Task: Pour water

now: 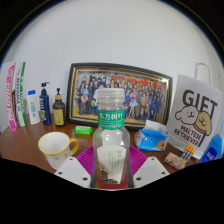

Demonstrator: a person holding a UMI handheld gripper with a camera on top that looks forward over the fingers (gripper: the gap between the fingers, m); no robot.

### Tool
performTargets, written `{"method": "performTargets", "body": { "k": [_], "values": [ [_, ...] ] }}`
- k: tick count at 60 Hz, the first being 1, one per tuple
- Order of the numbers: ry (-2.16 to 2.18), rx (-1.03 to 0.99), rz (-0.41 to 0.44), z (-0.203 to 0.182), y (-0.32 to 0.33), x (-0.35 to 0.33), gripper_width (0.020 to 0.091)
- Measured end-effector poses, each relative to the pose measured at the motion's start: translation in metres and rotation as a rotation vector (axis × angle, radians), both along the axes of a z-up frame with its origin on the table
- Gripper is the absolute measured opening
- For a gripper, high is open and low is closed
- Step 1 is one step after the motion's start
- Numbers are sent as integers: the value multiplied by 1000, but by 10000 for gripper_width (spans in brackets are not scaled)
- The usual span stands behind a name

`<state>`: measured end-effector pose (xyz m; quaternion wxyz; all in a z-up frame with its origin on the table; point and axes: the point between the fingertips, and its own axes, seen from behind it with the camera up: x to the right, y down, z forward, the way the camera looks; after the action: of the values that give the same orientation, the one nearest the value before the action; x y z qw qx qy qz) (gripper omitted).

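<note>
Two fingers of the tongs (110, 172) reach forward at the near edge, their pink pads (86, 160) pressed against either side of a clear bottle (110, 140), so the tongs hold it upright between them. Its white cap (110, 98) is on, and a green label (110, 120) with white characters wraps its upper part. Just left of the bottle, a cream mug (56, 148) stands on the wooden worktop (20, 145), handle turned toward the bottle. A small green box (84, 130) lies beyond the mug. To the right of the bottle sit a blue-and-white packet (153, 138) and, further right, a blue item (211, 150) too small to identify. Farther back, a white bag (195, 115) printed "GIFT" stands at the right, and a framed group photo (120, 95) leans against the pale wall. At the far left are a dark pump bottle (45, 105), an amber bottle (58, 108), a white bottle (33, 106) and tall upright packages (13, 96)
</note>
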<state>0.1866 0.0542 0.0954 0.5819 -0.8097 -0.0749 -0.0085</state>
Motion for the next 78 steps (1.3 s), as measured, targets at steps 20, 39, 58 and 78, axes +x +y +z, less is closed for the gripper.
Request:
{"method": "performTargets", "body": {
  "k": [20, 39, 58, 78],
  "values": [
    [103, -11, -35, -30, -8, 14, 566],
    [76, -218, -180, -27, -91, 17, 856],
    [29, -360, -232, 37, -252, -56, 855],
    [21, -338, -240, 77, -327, -113, 856]
  ]
}}
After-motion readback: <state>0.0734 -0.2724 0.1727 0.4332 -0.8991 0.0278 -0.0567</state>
